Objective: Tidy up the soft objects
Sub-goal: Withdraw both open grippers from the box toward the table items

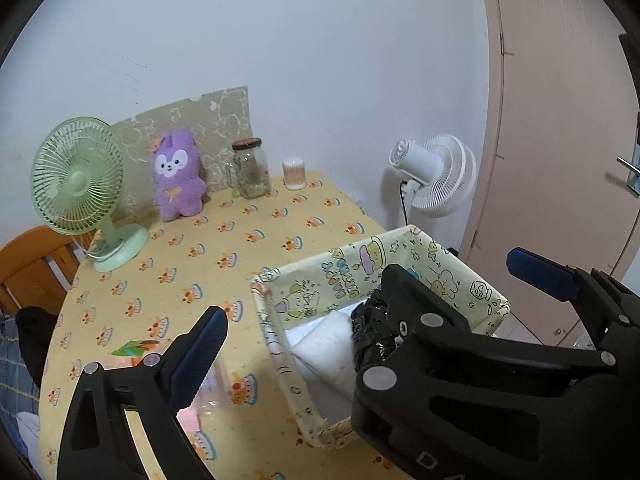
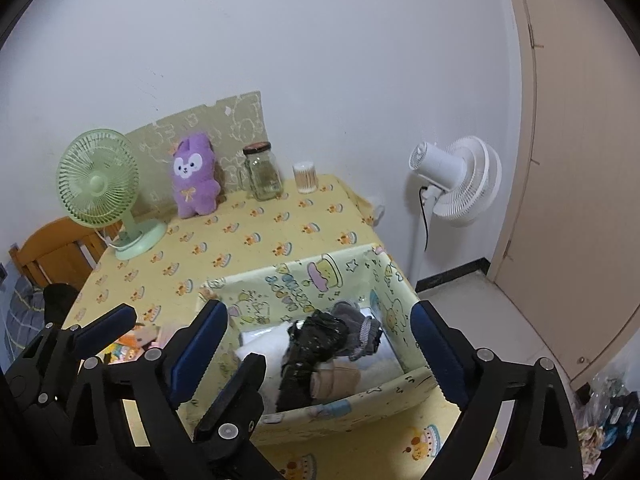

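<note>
A yellow cartoon-print basket (image 2: 320,280) stands at the table's right edge. In it lie a folded white cloth (image 2: 264,340), a crinkled black plastic bundle (image 2: 308,340), a grey knit piece (image 2: 356,328) and a beige roll (image 2: 340,378). My right gripper (image 2: 318,308) hangs open and empty over the basket's near side. My left gripper (image 1: 316,312) is open and empty too, just left of it. The two frames overlap, and the right gripper's black finger (image 1: 404,300) hides my left gripper's right finger. A purple plush rabbit (image 1: 178,174) stands upright at the back.
A green desk fan (image 1: 78,184), a glass jar (image 1: 251,170) and a cotton-swab tub (image 1: 294,174) line the back of the yellow tablecloth. Colourful packets (image 2: 132,344) lie near the front left. A white standing fan (image 2: 456,180), a door and a wooden chair (image 1: 32,264) flank the table.
</note>
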A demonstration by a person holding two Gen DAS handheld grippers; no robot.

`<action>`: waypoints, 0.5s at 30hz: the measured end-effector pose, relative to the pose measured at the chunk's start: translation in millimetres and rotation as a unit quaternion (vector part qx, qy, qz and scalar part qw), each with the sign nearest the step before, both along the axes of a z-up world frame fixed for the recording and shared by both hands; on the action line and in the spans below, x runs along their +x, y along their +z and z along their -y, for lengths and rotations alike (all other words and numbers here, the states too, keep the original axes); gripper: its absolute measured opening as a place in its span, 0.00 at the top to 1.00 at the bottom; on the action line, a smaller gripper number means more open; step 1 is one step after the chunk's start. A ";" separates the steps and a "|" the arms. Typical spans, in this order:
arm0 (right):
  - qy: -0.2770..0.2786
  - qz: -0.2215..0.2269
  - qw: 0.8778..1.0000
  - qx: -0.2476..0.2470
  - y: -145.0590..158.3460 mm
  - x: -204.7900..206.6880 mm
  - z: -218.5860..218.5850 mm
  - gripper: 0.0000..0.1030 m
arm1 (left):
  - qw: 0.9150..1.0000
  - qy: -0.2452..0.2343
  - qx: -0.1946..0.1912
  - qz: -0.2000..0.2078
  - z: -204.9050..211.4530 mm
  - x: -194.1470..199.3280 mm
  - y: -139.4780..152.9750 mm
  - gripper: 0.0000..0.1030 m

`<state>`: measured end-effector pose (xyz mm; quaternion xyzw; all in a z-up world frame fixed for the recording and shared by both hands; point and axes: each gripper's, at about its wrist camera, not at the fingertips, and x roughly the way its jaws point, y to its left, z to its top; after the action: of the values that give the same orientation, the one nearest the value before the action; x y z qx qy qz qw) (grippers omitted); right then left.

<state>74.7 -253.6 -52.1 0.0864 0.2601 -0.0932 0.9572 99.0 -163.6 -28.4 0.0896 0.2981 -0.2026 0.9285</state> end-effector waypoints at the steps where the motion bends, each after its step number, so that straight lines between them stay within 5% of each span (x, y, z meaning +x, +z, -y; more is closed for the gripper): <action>1: 0.000 0.003 1.000 -0.001 1.9 -1.6 -2.2 0.06 | 1.000 0.001 -0.002 0.004 -3.0 -1.8 2.5 0.03; 15: 0.009 0.046 0.999 -0.024 27.1 -24.8 -36.6 0.00 | 0.999 0.026 -0.012 0.038 -37.6 -25.2 24.6 0.00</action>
<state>50.0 -217.0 -25.1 0.0655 0.2140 -0.0861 0.9708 73.8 -126.0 -3.8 0.0782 0.2628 -0.1783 0.9450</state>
